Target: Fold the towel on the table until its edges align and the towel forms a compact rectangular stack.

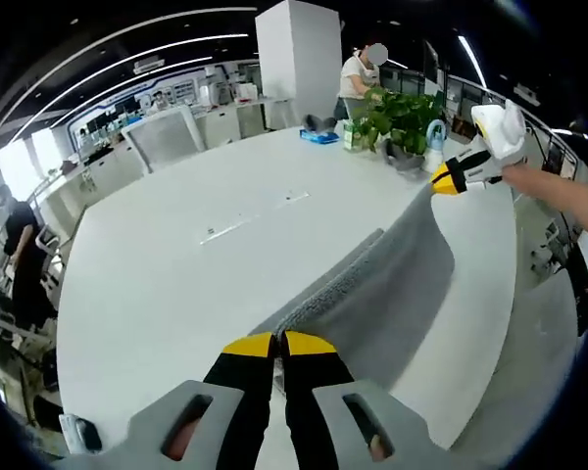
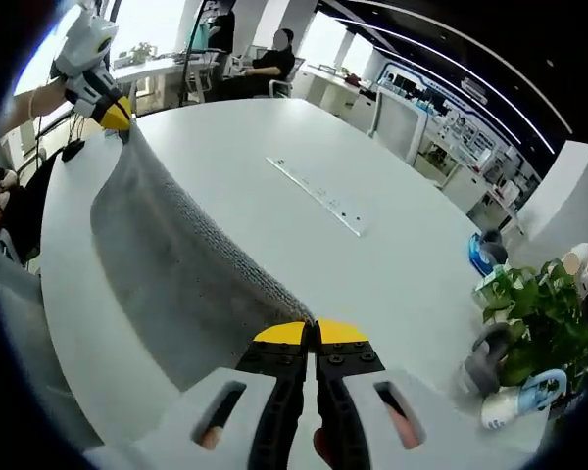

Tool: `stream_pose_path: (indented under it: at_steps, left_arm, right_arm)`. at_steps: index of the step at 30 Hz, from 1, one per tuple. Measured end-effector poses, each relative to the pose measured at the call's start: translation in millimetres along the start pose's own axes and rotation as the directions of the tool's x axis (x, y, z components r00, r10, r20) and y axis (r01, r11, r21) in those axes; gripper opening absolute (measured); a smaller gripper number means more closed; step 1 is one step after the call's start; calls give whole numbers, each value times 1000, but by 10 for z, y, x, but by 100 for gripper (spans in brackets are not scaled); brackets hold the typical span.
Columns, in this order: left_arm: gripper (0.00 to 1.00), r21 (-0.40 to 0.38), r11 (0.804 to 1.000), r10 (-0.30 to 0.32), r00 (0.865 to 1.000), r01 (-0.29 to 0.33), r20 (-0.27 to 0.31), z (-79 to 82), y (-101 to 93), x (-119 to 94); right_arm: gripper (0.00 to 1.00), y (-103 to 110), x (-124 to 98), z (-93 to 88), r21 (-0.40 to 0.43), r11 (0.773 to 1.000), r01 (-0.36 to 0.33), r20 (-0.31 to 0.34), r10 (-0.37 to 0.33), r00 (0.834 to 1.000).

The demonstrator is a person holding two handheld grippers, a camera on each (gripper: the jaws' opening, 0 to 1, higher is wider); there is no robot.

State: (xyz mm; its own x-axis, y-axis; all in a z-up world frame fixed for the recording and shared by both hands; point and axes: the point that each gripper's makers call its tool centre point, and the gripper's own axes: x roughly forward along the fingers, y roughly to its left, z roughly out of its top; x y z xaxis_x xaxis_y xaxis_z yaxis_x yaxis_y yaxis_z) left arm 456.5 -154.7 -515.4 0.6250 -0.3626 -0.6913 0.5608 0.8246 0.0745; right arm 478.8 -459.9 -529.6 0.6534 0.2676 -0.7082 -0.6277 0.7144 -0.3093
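The grey towel (image 1: 382, 279) hangs stretched between the two grippers, lifted above the white worktop (image 1: 176, 264), with its lower part sagging down onto the surface. In the left gripper view, the left gripper (image 1: 278, 343) has its yellow-tipped fingers pressed together on the near corner of the towel, and the cloth runs away from it in a taut band to the right gripper (image 1: 441, 182), which pinches the far corner (a bare forearm shows behind it). In the right gripper view the same is seen from the other end: the right gripper's fingers (image 2: 286, 334) are closed on the towel's edge, and the cloth stretches away to the left gripper at its far corner. Beyond the towel's far end in the left gripper view stands a potted plant (image 1: 400, 116) on the worktop, with a person (image 1: 358, 78) behind it.
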Motion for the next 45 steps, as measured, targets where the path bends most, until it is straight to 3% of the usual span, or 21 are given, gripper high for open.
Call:
stream_pose_path:
  at_steps: [14,26,38,45]
  left_arm:
    - [3,4,1000,5,998,-5,-58,-145,102,420]
    - [3,45,999,29,995,-25,-98,-355,180,716]
    - [3,9,1000,21,992,-20,-126,-485,236,985]
    - [4,-8,1000,22,990,-23,-142,-544,279,1117]
  right_arm:
    - [0,13,481,-225,57,998,-41,-42,43,998]
    - [0,43,813,-312,9,999,-33,-67,33,997]
    - [0,76,1105,-464,6,999,-35,-104,35,994]
    - [2,23,1212,-465,27,999,-18,-99,20,995]
